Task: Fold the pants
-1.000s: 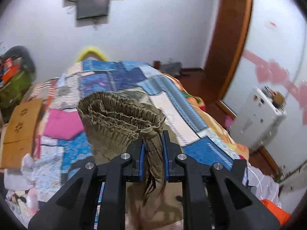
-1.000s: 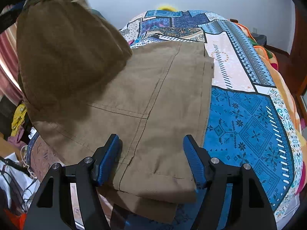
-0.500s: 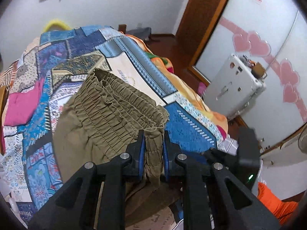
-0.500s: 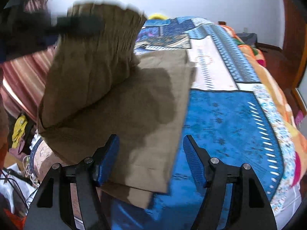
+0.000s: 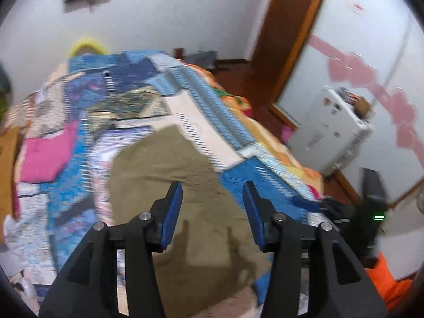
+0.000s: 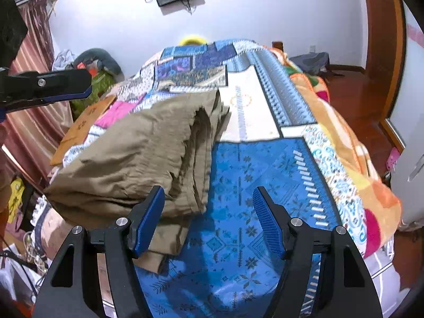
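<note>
A: Where are the pants point(image 6: 137, 159) now?

B: On the bed point(image 6: 259, 190), lying as a thick folded bundle at its near corner, on the side away from the door point(image 5: 288, 39). In the right wrist view several layers show stacked along the bundle's edge, the one facing the blue patch of the quilt.

A: And the grippers?

B: Both released. The left gripper point(image 5: 213, 201) has its jaws spread wide with nothing between them, hanging above the pants. The right gripper point(image 6: 209, 212) is also spread and empty, low over the bed's near edge; its left finger sits just over the corner of the bundle, but I can't tell whether it touches.

A: So is the folding done?

B: Mostly, I'd judge. The cloth is doubled over at least once, and no leg trails off the bed that I can see. The left view is blurred, so the top of the bundle is hard to read there.

A: What's left?

B: The top layer looks puffy and creased, and the stacked edges near the quilt's white patch aren't quite flush. Probably a pat-down or a squaring of edges, perhaps one more fold if a smaller packet is wanted.
</note>
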Motion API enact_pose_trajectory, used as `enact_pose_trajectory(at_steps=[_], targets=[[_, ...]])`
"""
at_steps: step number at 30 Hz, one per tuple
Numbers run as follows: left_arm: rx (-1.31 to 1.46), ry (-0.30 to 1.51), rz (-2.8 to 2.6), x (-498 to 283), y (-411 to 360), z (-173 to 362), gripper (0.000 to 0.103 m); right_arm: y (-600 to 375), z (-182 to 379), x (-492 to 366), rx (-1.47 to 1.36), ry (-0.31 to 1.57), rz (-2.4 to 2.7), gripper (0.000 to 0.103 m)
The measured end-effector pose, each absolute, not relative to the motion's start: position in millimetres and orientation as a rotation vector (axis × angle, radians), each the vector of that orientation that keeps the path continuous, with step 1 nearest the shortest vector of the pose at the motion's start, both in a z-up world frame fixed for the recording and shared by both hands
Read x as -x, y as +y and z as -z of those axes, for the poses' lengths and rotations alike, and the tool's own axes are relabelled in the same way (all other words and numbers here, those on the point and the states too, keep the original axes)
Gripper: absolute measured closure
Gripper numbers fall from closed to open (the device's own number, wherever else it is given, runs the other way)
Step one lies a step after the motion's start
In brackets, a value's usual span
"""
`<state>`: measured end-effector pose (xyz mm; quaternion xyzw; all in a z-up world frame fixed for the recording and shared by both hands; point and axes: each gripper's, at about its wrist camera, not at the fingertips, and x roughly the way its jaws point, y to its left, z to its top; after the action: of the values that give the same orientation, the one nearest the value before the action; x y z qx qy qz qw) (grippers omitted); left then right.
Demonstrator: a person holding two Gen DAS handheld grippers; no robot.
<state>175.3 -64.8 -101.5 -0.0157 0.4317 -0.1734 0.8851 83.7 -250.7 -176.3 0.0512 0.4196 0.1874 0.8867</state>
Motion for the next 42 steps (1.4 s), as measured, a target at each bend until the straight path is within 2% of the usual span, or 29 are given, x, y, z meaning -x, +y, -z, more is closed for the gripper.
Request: enact_pose_trajectory(at_steps=[5, 10, 18, 26, 29, 31, 32, 36, 42], targets=[[0.005, 0.942, 0.23, -206, -18, 122, 0.05, -244, 160, -91, -0.113, 0.824, -0.408, 0.037], [0.013, 1.033, 0.178, -237, 13, 154, 0.049, -226, 166, -102, -0.104, 0.836, -0.433, 0.037], [0.079, 1.157, 0.206, -295, 29, 203, 0.049, -216, 215, -108, -0.142, 0.967, -0.452, 0.037], [0.22, 1.301, 0.236, -349, 33, 254, 0.049, -220, 218, -113, -0.167, 0.977, -0.47, 0.035], [0.223, 1.275, 0.25, -354, 33, 259, 0.05, -223, 220, -113, -0.19, 0.981, -0.475, 0.033], [0.194, 1.258, 0.245, -354, 30, 257, 0.074, -225, 221, -114, -0.204, 0.983, -0.48, 0.032], [0.172, 1.264, 0.231, -354, 29, 259, 0.092, -225, 221, -114, -0.206, 0.984, -0.481, 0.032], [0.093, 1.215, 0.141, -344, 31, 253, 0.097, -222, 216, -117, -0.179, 0.985, -0.471, 0.032], [0.037, 1.153, -0.047, -309, 64, 239, 0.097, -220, 189, -121, -0.104, 0.933, -0.448, 0.032]])
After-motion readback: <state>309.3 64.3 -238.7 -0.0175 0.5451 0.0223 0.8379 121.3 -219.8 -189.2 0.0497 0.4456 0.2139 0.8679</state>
